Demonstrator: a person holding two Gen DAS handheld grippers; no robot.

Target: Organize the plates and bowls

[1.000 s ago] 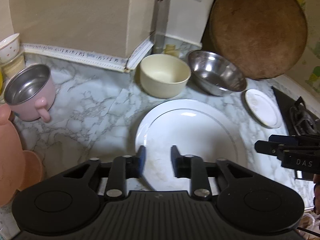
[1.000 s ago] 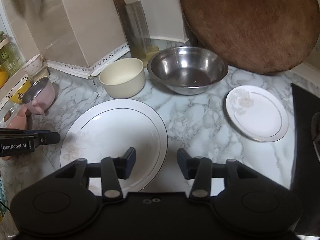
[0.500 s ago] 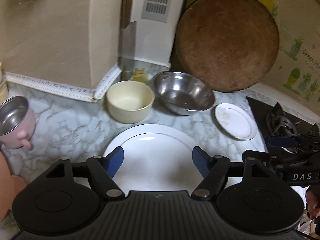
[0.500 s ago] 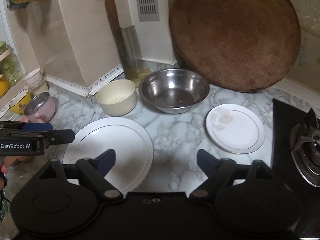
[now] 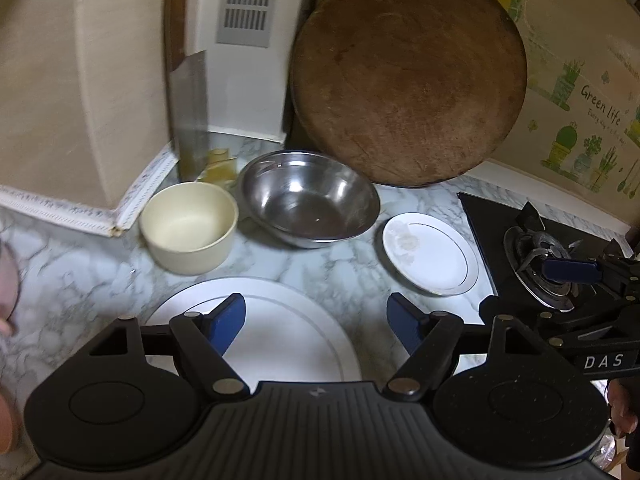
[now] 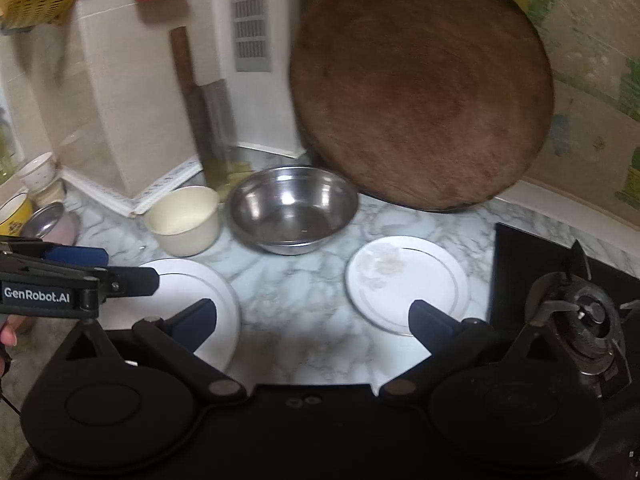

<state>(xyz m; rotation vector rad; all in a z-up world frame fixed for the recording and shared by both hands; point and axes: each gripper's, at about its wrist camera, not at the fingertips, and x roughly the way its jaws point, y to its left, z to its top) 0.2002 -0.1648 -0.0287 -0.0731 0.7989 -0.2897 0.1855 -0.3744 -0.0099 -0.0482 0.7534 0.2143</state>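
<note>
On the marble counter (image 5: 80, 280), from the left: the cream bowl (image 5: 189, 227); the large plate (image 5: 280, 336) under the left gripper (image 5: 316, 312), spread wide and empty; the steel bowl (image 5: 309, 199); the small plate (image 6: 406, 282) — the right gripper (image 6: 312, 316) above it, equally wide, grips nothing.

Both grippers, left (image 5: 316, 320) and right (image 6: 312, 322), now raised, fingers spread wide.

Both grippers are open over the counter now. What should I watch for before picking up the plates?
1. The small plate lies flat beside the gas burner; the right gripper may clip it.
2. The large plate lies flat on marble, giving the left gripper little edge to pinch.
</note>
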